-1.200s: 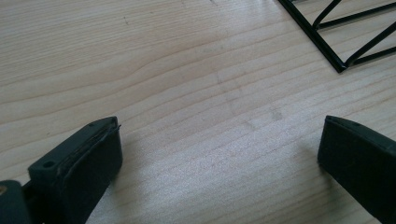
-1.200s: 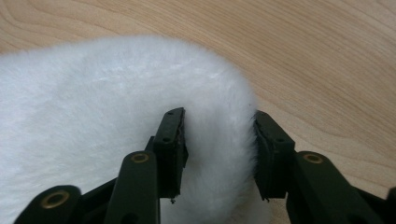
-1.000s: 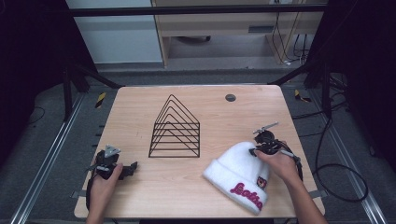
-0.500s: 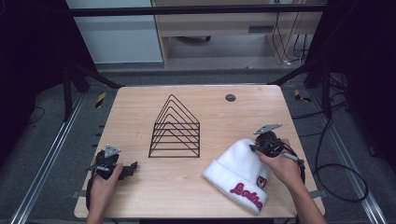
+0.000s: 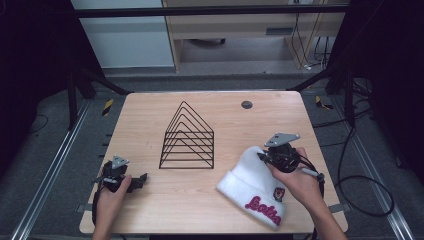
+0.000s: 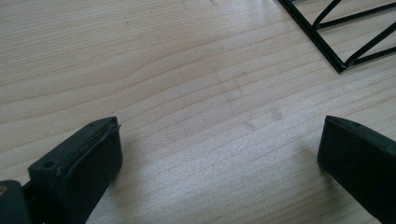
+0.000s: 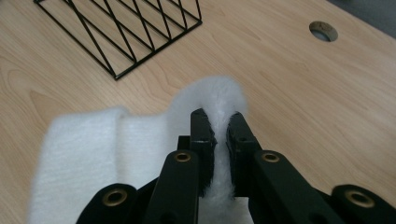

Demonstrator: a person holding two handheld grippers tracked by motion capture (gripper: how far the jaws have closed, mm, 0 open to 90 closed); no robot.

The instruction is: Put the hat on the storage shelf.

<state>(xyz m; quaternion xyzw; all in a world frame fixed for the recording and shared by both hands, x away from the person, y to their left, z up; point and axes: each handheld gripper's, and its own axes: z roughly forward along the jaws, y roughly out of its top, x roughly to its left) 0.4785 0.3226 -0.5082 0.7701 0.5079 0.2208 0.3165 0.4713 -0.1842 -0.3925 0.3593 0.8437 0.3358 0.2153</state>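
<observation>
Since the earlier picture the right gripper (image 5: pixel 264 157) has lifted a little and shifted toward the middle of the table, pulling the top of the white hat (image 5: pixel 252 185) up with it, so the hat's crown now stands in a peak instead of lying flat; its jaws have just closed on the fabric. The left gripper (image 5: pixel 141 179) has stayed where it was.

The wooden table (image 5: pixel 150 110) carries everything. On its middle stands the black wire rack (image 5: pixel 187 137), a row of triangular frames on a flat base, well apart from both hands. The hat lies at the near right part of the table, its folded cuff with red lettering and a small badge toward the person, its crown raised toward the rack. In the right gripper view the two black jaws are pressed nearly together, with a fold of the fluffy white hat (image 7: pixel 88 154) pinched between the pads, and the rack (image 7: pixel 126 32) sits beyond at the upper left. A small round hole (image 5: pixel 246 104) lies in the table's far side.

The left gripper rests on the table at the near left, held by the left hand (image 5: pixel 107 200). In the left gripper view its jaws are spread wide over bare wood, with a corner of the rack (image 6: pixel 341 42) at the upper right.
</observation>
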